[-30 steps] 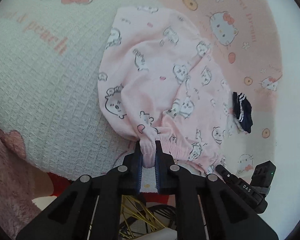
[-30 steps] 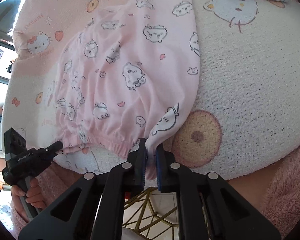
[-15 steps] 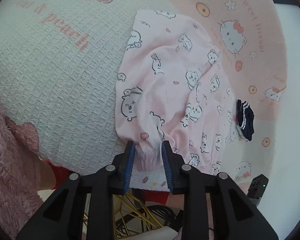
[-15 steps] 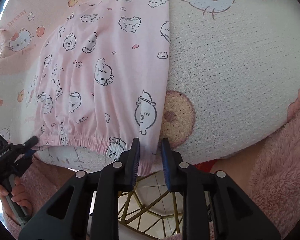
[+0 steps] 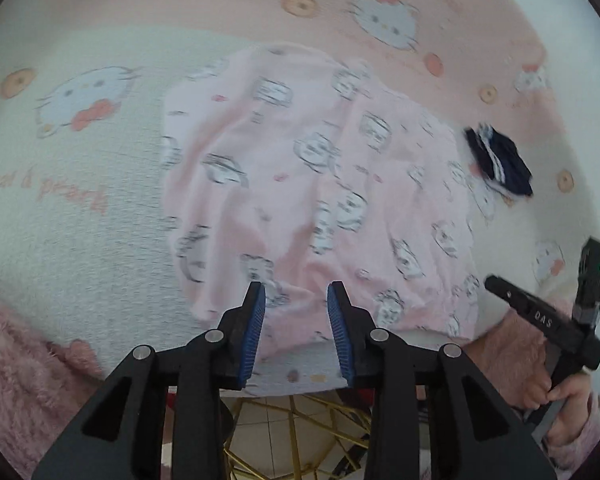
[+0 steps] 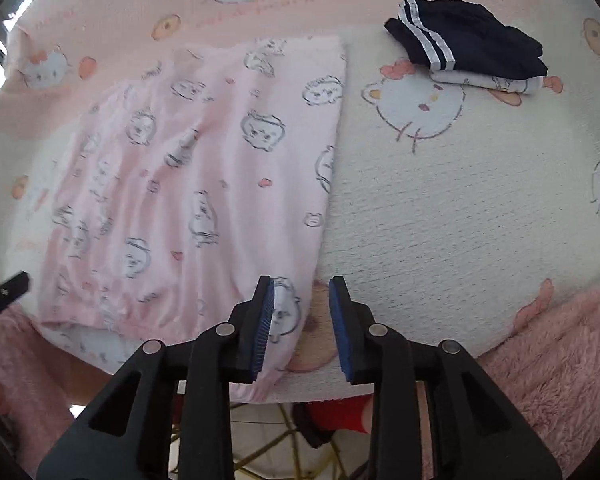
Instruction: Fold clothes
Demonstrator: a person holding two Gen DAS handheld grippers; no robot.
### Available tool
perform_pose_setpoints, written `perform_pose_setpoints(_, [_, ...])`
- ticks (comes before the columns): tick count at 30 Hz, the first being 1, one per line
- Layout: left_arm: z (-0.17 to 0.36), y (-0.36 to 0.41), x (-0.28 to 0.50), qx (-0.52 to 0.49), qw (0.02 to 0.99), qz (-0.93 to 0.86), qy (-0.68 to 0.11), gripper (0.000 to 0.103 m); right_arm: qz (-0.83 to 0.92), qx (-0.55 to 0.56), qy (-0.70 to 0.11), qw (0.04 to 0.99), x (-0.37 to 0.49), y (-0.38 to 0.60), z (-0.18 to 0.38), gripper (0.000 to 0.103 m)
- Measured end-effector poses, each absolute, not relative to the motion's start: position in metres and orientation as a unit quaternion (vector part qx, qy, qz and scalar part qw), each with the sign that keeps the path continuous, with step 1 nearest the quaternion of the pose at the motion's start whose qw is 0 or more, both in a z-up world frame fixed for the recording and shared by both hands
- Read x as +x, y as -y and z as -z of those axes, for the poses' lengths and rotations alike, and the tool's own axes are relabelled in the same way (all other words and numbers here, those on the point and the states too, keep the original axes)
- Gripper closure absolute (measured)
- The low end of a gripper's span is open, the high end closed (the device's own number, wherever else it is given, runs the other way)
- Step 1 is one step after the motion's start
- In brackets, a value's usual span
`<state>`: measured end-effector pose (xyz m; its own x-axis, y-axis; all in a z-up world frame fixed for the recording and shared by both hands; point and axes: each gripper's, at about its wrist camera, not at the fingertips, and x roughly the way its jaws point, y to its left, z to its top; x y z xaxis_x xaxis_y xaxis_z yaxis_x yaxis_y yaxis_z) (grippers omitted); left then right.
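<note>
A pink garment (image 5: 312, 184) (image 6: 204, 184) printed with small cartoon animals lies flat on a white and pink cat-print blanket (image 5: 80, 168) (image 6: 460, 208). Its elastic waistband runs along the near edge. My left gripper (image 5: 296, 292) hovers over the near edge of the garment, its jaws apart and touching nothing. My right gripper (image 6: 302, 288) hangs above the garment's near right corner; its jaws are opening and the pads are clear of the cloth. The right gripper's black body (image 5: 552, 320), held in a hand, shows at the right of the left wrist view.
A folded navy garment with white stripes (image 6: 468, 36) (image 5: 500, 160) rests on another folded white piece at the far right of the blanket. Fluffy pink sleeves (image 6: 560, 344) (image 5: 24, 360) frame the near edge. Below the blanket's edge are a gold wire frame (image 5: 292, 428) and tiled floor.
Both grippers have let go of the garment's waistband and opened. The garment now lies spread flat. The left gripper has swung sideways and lifted; the right one has backed off a little.
</note>
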<state>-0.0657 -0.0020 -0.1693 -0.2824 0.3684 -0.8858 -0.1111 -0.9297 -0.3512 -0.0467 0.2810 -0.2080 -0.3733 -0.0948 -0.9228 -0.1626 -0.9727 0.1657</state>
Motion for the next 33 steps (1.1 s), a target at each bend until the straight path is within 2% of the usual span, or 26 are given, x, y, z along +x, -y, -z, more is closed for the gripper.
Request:
perform_pose_setpoints(2, [0.180, -0.030, -0.066, -0.604, 0.192, -0.771, 0.063, 0.069, -0.822, -0.557, -0.115, -0.029, -0.033, -0.293, 0.199, 0.074])
perform_pose_setpoints(4, [0.189, -0.054, -0.060, -0.622, 0.212, -0.753, 0.017, 0.069, -0.806, -0.575, -0.100, -0.100, -0.029, -0.259, 0.202, 0.074])
perform_pose_setpoints(7, [0.198, -0.074, -0.054, -0.633, 0.214, -0.743, -0.040, 0.069, -0.775, -0.608, -0.047, -0.166, -0.027, -0.226, 0.218, 0.075])
perform_pose_setpoints(9, [0.200, -0.077, -0.057, -0.635, 0.210, -0.742, -0.055, 0.069, -0.767, -0.622, -0.008, -0.159, -0.030, -0.213, 0.230, 0.075])
perform_pose_setpoints(13, [0.192, -0.081, -0.064, -0.619, 0.215, -0.753, -0.060, 0.069, -0.770, -0.621, -0.033, -0.146, -0.044, -0.222, 0.238, 0.077])
perform_pose_setpoints(19, [0.168, -0.076, -0.067, -0.580, 0.220, -0.783, -0.041, 0.069, -0.800, -0.588, -0.018, -0.115, -0.056, -0.225, 0.234, 0.077])
perform_pose_setpoints(27, [0.174, -0.072, -0.053, -0.604, 0.251, -0.755, -0.043, 0.069, -0.793, -0.594, -0.041, -0.129, -0.045, -0.238, 0.222, 0.077])
perform_pose_setpoints(33, [0.193, -0.069, -0.062, -0.624, 0.218, -0.748, -0.055, 0.069, -0.771, -0.621, -0.058, -0.127, -0.057, -0.240, 0.243, 0.076])
